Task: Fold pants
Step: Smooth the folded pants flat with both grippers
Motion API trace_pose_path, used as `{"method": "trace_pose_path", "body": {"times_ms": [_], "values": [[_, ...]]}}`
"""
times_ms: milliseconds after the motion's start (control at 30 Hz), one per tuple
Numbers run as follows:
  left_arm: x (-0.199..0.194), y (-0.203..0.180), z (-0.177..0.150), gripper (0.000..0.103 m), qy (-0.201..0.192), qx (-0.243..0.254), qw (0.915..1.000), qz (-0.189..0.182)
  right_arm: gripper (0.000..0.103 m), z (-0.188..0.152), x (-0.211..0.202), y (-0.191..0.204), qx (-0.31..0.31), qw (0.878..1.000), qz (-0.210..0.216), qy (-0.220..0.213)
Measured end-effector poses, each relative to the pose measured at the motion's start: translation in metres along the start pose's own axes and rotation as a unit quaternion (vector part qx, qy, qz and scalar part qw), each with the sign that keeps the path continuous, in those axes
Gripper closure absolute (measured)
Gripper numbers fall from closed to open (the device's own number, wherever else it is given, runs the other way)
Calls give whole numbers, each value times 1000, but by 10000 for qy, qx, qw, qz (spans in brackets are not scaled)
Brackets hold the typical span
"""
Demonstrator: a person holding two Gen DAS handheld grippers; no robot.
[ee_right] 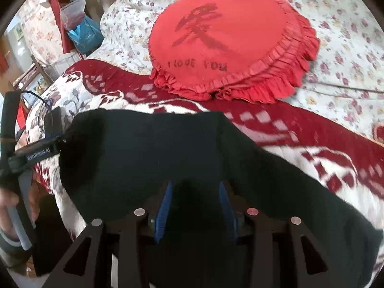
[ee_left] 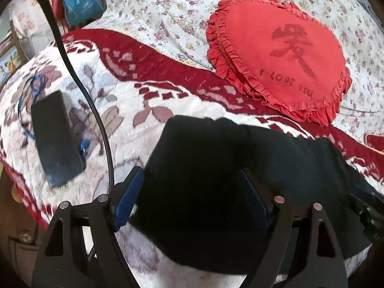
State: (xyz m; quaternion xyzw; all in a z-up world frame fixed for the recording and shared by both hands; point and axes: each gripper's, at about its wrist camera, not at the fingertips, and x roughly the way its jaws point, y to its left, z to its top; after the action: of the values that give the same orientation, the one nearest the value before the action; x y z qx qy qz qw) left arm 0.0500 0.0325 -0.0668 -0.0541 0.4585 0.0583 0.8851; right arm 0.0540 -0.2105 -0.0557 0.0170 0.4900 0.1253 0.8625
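The black pants (ee_left: 216, 168) lie spread on a red and white patterned blanket (ee_left: 100, 100) on a bed. In the left wrist view my left gripper (ee_left: 192, 180) is open, its blue-padded fingers (ee_left: 127, 196) wide apart on either side of the cloth's left end. In the right wrist view the pants (ee_right: 156, 148) fill the lower middle. My right gripper (ee_right: 195, 192) is partly open over the cloth, with a hump of black fabric between its blue pads (ee_right: 165, 204). The left gripper (ee_right: 36, 156) shows at the left edge of that view, at the pants' left end.
A red heart-shaped frilled pillow (ee_left: 283, 57) lies beyond the pants on a floral quilt (ee_left: 156, 12). A black flat device (ee_left: 56, 136) with a blue cord lies on the blanket to the left. A black cable (ee_left: 96, 110) hangs across the left. Clutter stands beside the bed.
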Motion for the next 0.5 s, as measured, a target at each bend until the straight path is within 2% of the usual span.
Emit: {"method": "trace_pose_path", "body": {"times_ms": [67,167,267,367,500], "values": [[-3,4,-9,22,53,-105,9999,-97,63,-10,-6,-5,45,10000,-46,-22],[-2,6,-20,22,101,-109,9999,-24,58,-26,-10,-19,268,9996,-36,-9],[13,6,-30,22,367,-77,9993,61,56,-41,-3,-37,437,9988,-196,131],[13,-1,-33,22,324,53,9992,227,56,-43,-6,-47,534,9986,-40,50],[2,-5,-30,22,268,47,9996,103,56,-43,-26,-52,581,9981,-204,-73]]}}
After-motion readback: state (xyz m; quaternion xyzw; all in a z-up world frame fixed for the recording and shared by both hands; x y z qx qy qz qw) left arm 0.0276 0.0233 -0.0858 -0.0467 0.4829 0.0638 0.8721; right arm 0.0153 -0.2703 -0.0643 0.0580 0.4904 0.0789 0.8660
